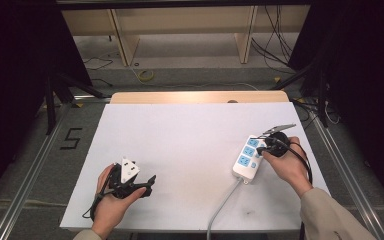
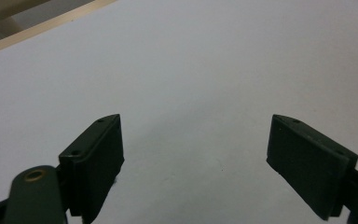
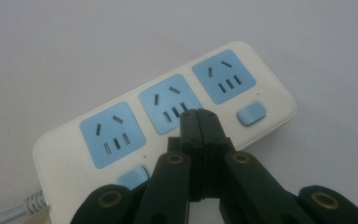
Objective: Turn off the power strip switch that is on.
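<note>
Pressing: middle switch likely being pushed by right gripper (image 3: 199,114), jaws together, nothing clamped
Strip: power strip (image 1: 246,159) is lying at table's (image 1: 190,135) right side; other switches (image 3: 251,114) prob. left
Idle: left gripper (image 2: 196,140) is being held w/ jaws apart, empty

White paper-covered table (image 1: 190,150) w/ white 3-outlet power strip (image 1: 246,158), blue sockets, grey cable (image 1: 220,207); wooden shelving (image 1: 180,30) behind.
</note>
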`<state>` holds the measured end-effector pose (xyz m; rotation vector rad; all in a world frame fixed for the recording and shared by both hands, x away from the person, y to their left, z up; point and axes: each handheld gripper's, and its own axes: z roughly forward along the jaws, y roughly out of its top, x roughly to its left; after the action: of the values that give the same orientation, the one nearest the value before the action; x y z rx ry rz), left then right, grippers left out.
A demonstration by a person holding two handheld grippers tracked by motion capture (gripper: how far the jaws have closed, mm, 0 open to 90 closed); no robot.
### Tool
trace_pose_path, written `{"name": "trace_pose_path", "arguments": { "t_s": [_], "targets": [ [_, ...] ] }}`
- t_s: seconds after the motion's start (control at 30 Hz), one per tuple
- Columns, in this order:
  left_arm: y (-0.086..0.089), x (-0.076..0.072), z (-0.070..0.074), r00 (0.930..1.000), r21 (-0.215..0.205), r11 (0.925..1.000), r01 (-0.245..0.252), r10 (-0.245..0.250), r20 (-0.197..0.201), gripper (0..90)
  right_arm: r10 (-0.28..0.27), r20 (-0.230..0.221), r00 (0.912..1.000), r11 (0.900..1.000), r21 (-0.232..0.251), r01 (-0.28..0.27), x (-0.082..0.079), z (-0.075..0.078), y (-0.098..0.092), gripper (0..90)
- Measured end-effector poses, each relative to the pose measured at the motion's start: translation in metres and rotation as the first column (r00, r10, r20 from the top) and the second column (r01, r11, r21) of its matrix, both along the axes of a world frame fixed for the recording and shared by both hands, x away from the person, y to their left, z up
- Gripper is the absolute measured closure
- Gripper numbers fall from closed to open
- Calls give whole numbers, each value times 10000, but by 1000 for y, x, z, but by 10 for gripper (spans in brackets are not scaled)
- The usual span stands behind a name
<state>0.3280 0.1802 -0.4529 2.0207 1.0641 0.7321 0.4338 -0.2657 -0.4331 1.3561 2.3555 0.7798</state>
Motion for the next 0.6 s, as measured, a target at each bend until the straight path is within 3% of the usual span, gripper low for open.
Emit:
{"name": "trace_pose_path", "arguments": {
  "t_s": [0.6],
  "targets": [
    [-1, 0, 0, 10000, 43, 10000, -10, 9, 38, 184, -51, -714, 9974, 9994, -350, 26, 11, -4, 6, 900]
  ]
}}
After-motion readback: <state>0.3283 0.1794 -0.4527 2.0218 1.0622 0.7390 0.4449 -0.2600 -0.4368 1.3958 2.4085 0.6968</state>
